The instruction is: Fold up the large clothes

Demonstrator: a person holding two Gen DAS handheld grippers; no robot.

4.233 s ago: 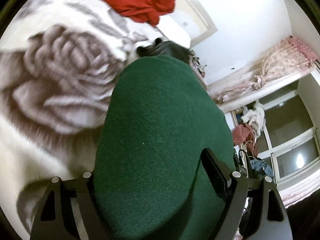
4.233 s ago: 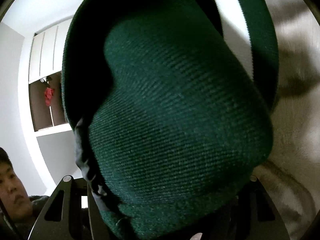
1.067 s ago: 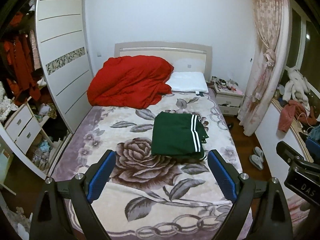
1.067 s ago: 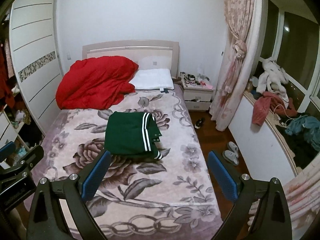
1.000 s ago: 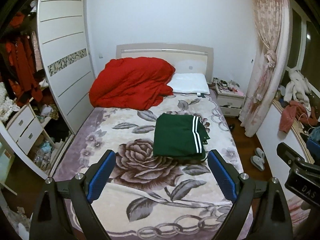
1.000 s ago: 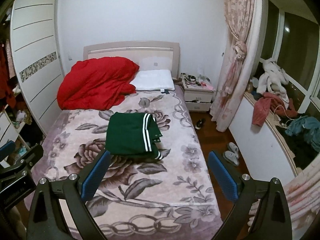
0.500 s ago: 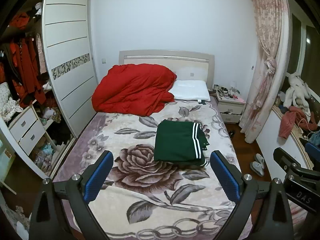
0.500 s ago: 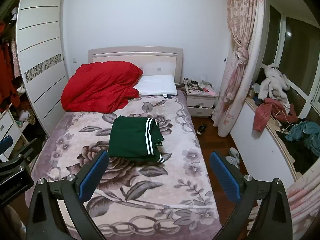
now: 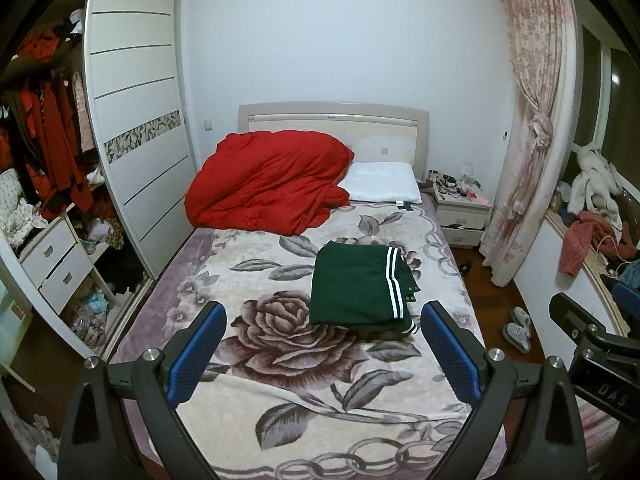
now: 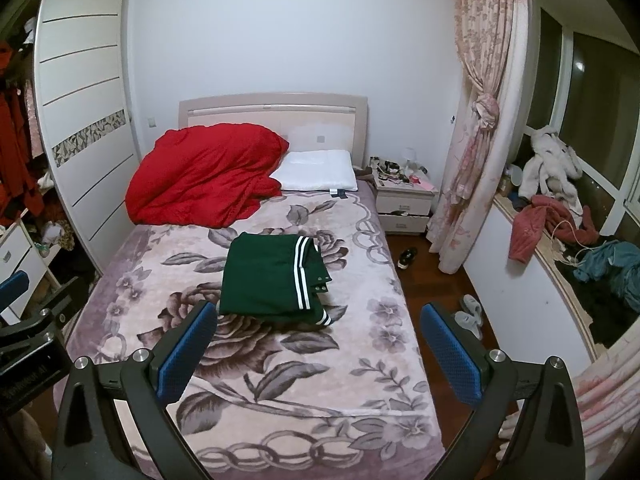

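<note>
The left gripper [image 9: 322, 332] is spread wide with nothing between its blue-padded fingers [image 9: 196, 350], held back from the foot of the bed [image 9: 256, 432]. In the left wrist view, the folded green garment [image 9: 356, 290] lies well beyond the fingertips, flat on the floral blanket [image 9: 280, 344], just right of the big rose print. One garment, two white stripes down its right side. One red duvet [image 9: 268, 186] is heaped at the head end, touching one white pillow [image 9: 382, 188]. The open wardrobe [image 9: 44, 152] at left holds hanging red clothes; the nightstand [image 9: 460, 216] carries small clutter too fine to count. A pair of slippers [image 9: 518, 328] sits on the floor at right.

In the right wrist view, the right gripper [image 10: 318, 334] is likewise spread and empty. The green garment [image 10: 268, 276] lies ahead, nearer its left finger [image 10: 186, 354], well apart from both pads. The window ledge [image 10: 532, 248] holds a heap of clothes and one white plush toy [image 10: 550, 164]. One dark shoe [image 10: 407, 258] lies near the tied curtain [image 10: 474, 128].
</note>
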